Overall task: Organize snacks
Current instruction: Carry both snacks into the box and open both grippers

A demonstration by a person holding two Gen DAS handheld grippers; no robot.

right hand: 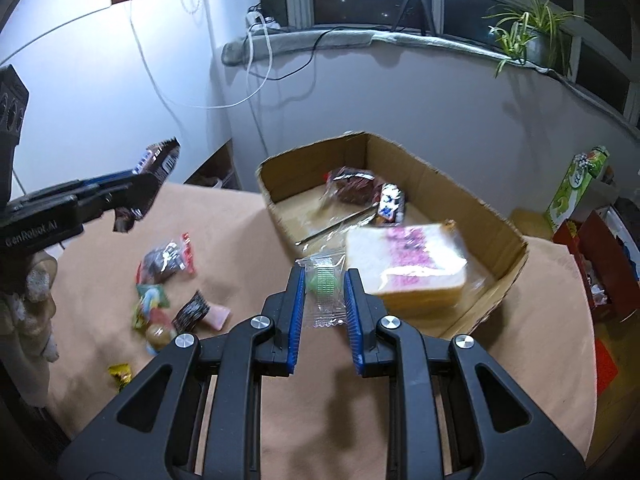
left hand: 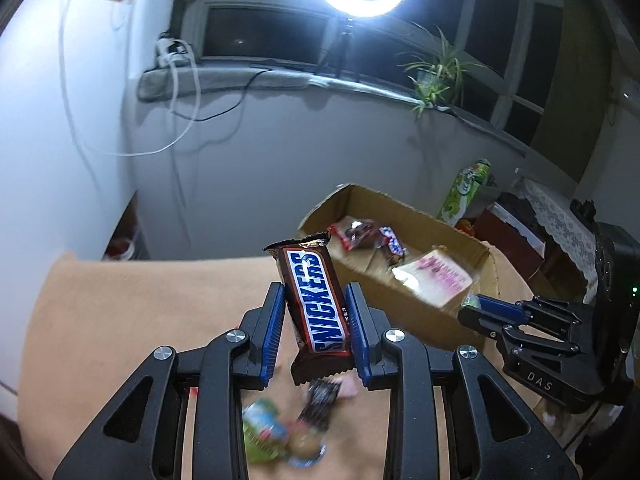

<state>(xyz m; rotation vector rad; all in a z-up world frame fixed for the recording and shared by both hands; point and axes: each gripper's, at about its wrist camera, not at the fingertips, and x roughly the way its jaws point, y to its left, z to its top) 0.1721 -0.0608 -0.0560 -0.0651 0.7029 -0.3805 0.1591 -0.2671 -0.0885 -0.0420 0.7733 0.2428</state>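
My left gripper (left hand: 316, 300) is shut on a Snickers bar (left hand: 316, 304) and holds it above the tan table, left of the cardboard box (left hand: 404, 208). It also shows at the left of the right wrist view (right hand: 132, 188). My right gripper (right hand: 323, 276) is shut on a small clear packet with a green sweet (right hand: 324, 288), just in front of the box (right hand: 276, 204). In the box lie a wrapped bread loaf (right hand: 408, 268), a dark pastry pack (right hand: 354, 186) and a small blue-white bar (right hand: 390, 204).
Several loose snacks lie on the table (right hand: 240, 232) at the left: a red-edged pack (right hand: 170, 260), colourful sweets (right hand: 150, 308), a dark wrapper (right hand: 192, 312), a yellow one (right hand: 120, 374). A green carton (right hand: 578, 184) and red boxes (right hand: 596, 256) stand at the right.
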